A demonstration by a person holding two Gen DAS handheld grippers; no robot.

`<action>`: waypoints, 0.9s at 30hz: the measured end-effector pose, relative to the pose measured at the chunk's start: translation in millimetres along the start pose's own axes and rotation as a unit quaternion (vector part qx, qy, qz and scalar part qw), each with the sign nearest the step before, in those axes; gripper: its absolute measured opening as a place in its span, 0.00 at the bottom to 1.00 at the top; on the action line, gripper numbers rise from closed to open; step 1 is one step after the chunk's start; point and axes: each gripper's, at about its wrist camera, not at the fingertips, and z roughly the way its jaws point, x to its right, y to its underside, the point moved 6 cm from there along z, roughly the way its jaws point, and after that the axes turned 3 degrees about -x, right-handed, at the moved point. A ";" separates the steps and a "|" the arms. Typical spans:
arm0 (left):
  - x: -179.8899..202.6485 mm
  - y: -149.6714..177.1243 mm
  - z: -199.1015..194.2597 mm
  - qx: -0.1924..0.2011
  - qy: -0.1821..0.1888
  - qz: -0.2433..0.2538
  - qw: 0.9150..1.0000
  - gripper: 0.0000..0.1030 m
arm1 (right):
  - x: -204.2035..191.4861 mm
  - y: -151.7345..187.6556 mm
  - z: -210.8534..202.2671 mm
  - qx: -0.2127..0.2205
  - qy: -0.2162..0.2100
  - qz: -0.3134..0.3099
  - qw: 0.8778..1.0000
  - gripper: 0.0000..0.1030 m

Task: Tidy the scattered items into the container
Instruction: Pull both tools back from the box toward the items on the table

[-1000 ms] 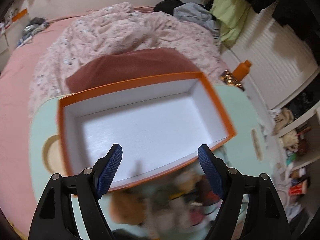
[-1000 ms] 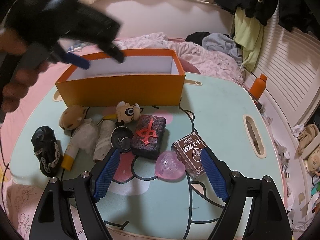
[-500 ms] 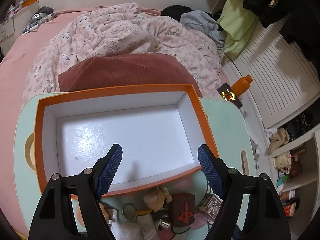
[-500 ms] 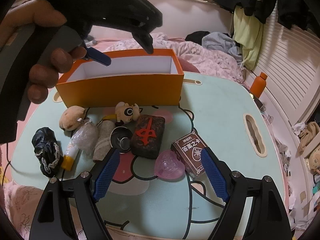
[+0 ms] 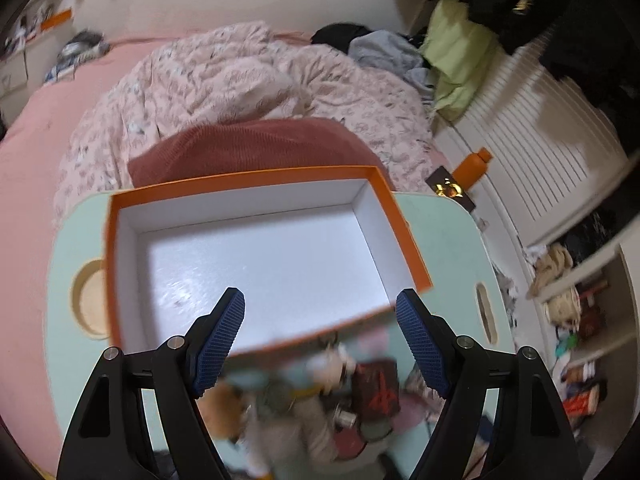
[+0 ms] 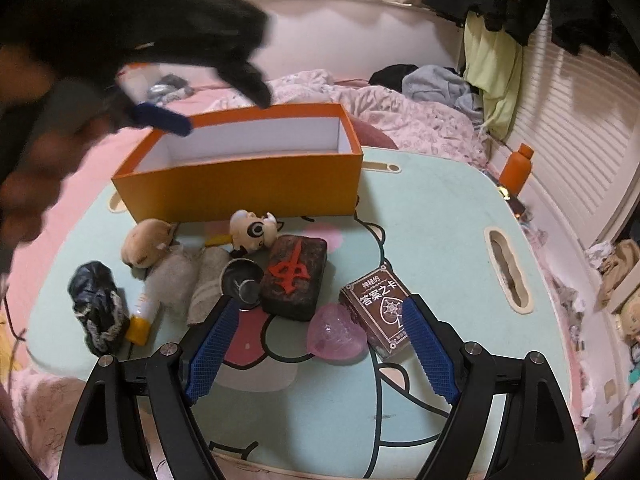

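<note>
Orange box [image 6: 248,184] stands empty at the far edge of the mint lap table [image 6: 432,240]; nothing is stowed yet. The scattered items lie along the near-left part: mahjong-tile block [image 6: 294,276], pink heart case [image 6: 336,338], card deck [image 6: 380,312], plush toys. Left gripper [image 5: 320,336] hangs over the box, jaws wide, holding nothing. Right gripper [image 6: 316,344] hovers wide above the heart case, empty. Risk: the 2 grippers colliding over the cluster; the heart case looks smooth and may slip from the pads.
</note>
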 end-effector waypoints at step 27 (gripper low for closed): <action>-72.2 190.3 -8.7 0.017 -0.104 0.006 0.994 0.80 | 11.2 58.2 21.0 -0.119 -0.020 -0.030 0.992 0.98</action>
